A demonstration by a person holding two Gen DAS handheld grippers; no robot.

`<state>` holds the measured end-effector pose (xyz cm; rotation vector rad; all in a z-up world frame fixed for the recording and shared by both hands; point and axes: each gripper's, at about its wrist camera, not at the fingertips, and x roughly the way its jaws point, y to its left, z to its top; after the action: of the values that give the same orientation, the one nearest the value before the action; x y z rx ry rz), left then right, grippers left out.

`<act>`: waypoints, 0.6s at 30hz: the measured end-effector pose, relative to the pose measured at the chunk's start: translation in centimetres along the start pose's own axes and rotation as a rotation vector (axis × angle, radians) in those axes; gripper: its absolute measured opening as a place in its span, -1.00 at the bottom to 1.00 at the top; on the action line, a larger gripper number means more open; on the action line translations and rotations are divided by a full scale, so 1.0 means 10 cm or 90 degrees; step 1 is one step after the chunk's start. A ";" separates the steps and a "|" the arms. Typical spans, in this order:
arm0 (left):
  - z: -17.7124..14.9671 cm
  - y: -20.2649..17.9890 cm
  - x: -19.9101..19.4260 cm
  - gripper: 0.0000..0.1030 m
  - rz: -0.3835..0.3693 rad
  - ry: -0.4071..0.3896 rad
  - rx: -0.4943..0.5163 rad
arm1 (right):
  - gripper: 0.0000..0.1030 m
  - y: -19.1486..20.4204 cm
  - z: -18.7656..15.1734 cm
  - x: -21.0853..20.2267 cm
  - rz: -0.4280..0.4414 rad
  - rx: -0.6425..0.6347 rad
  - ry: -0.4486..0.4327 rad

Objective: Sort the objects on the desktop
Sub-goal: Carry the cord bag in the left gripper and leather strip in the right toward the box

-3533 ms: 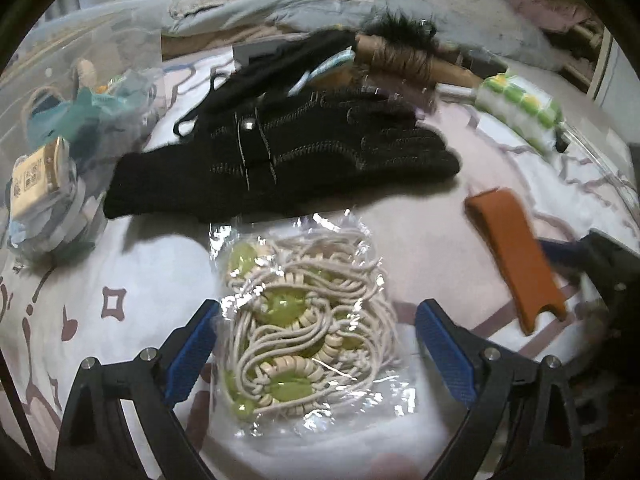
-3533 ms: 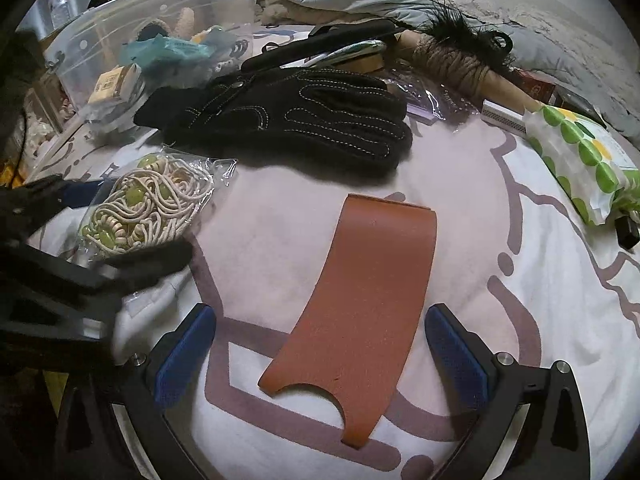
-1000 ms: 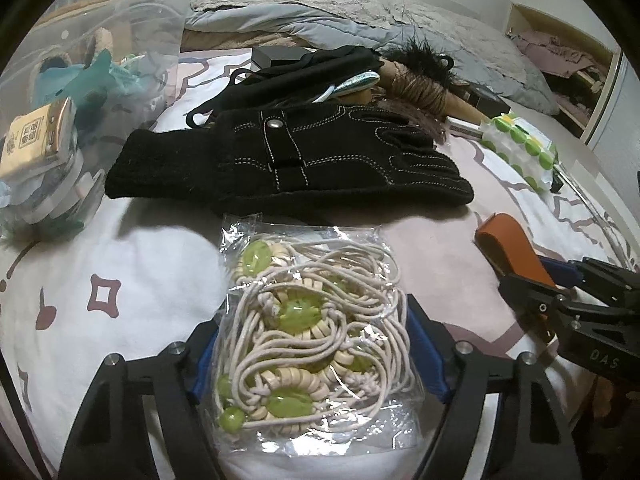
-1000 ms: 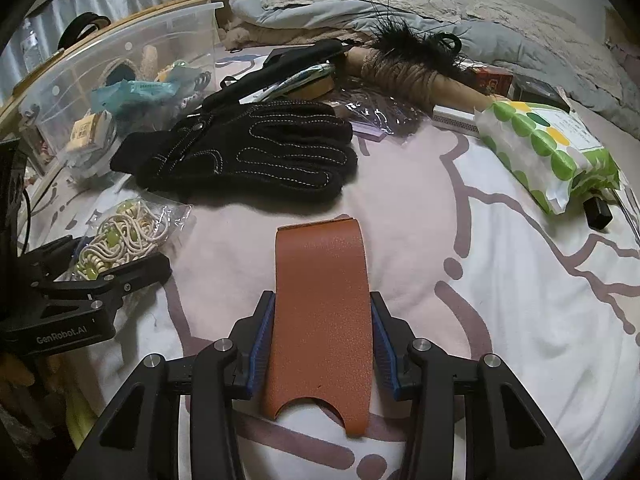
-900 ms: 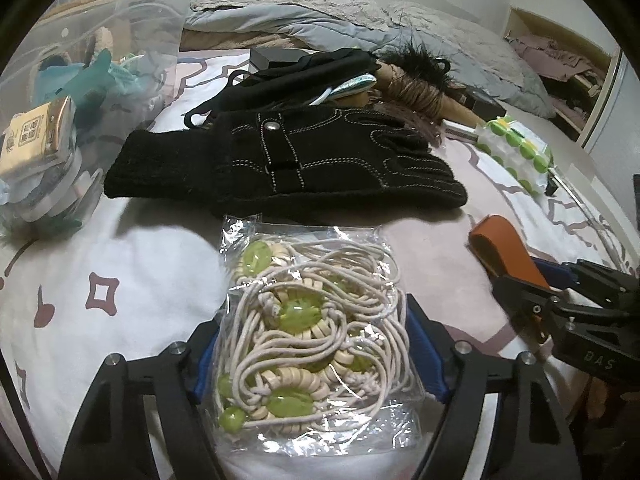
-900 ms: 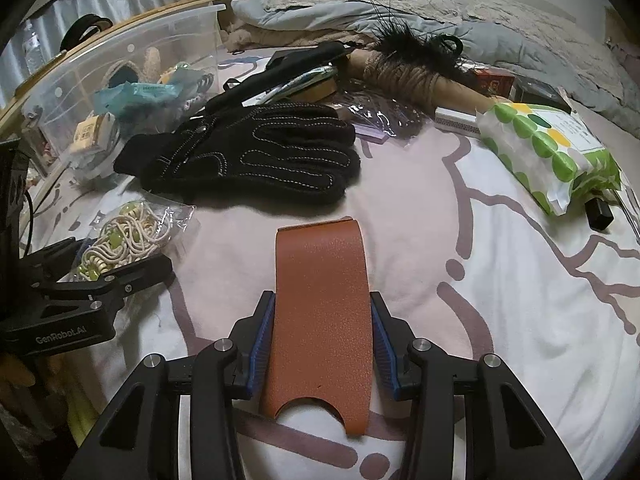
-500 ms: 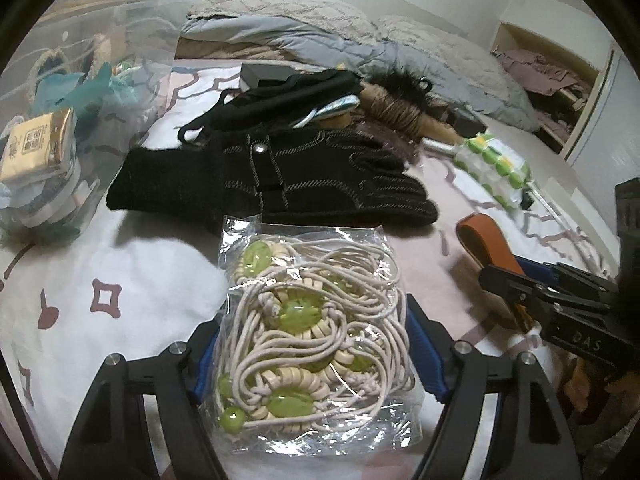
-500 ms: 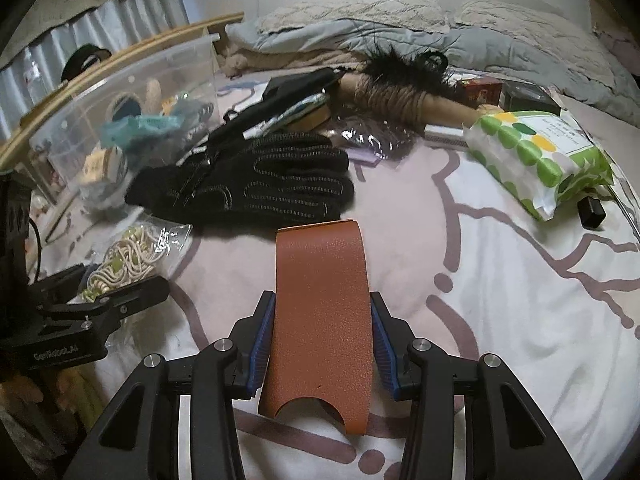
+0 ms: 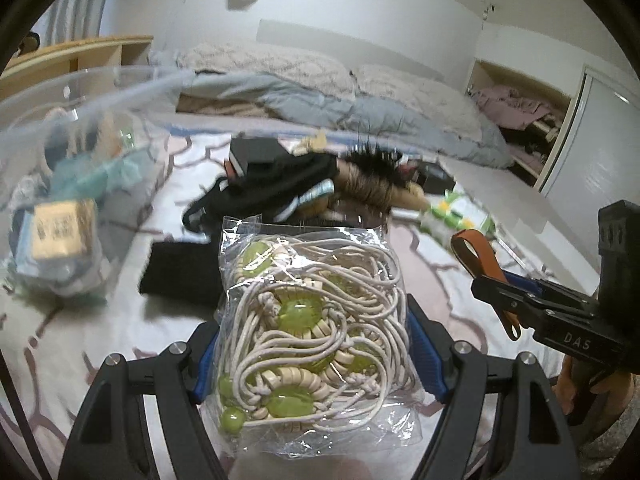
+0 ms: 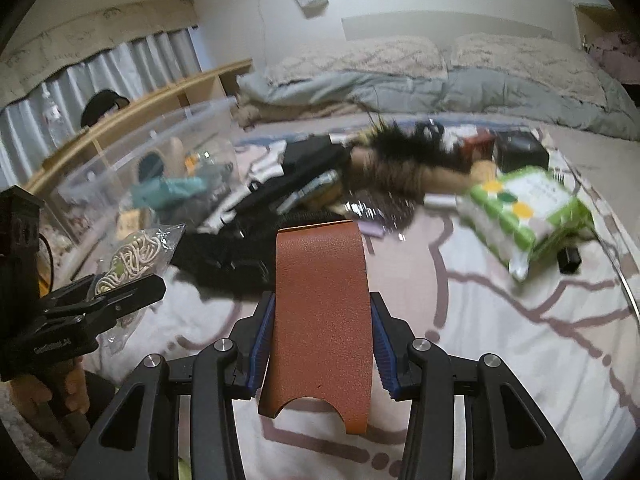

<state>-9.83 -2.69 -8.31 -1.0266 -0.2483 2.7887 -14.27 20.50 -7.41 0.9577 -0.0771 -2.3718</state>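
Note:
My left gripper point(image 9: 312, 344) is shut on a clear bag of cream cord with green beads point(image 9: 308, 320), lifted off the patterned bedsheet point(image 9: 80, 320). The same bag point(image 10: 132, 256) shows at the left of the right wrist view, in the left gripper point(image 10: 120, 300). My right gripper point(image 10: 322, 340) is shut on a brown leather strip point(image 10: 320, 312), held above the sheet; the strip point(image 9: 484, 264) also shows in the left wrist view, clamped in the right gripper point(image 9: 504, 292). A clear plastic bin point(image 9: 52, 160) with several items stands at the left.
A black glove point(image 10: 228, 260) lies ahead on the sheet, with a black strap, a feathery black item point(image 10: 408, 148) and a brown roll behind it. A green-dotted white pack point(image 10: 524, 216) lies at the right. Grey bedding and pillows point(image 9: 320, 92) fill the far end.
Both grippers have risen and tilted up with their loads: the bag and the leather strip are off the sheet, and more of the room and far wall shows.

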 end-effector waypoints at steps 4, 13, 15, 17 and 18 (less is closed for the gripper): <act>0.22 0.07 -0.18 0.50 0.008 -0.032 0.005 | -0.12 0.11 0.20 -0.10 0.031 -0.009 -0.025; 0.67 0.29 -0.53 0.50 0.034 -0.100 0.019 | -0.12 0.46 0.65 -0.21 0.082 -0.046 -0.067; 0.76 0.34 -0.59 0.50 0.037 -0.112 0.021 | -0.12 0.54 0.77 -0.20 0.100 -0.049 -0.072; 0.87 0.42 -0.67 0.50 0.044 -0.126 0.022 | -0.12 0.62 0.85 -0.21 0.108 -0.058 -0.078; 0.93 0.47 -0.71 0.50 0.050 -0.132 0.021 | -0.12 0.68 0.90 -0.21 0.112 -0.065 -0.082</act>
<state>-10.97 -9.68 2.15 -0.7542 -0.1889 2.9611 -15.64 14.58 2.35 0.7190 -0.0860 -2.2502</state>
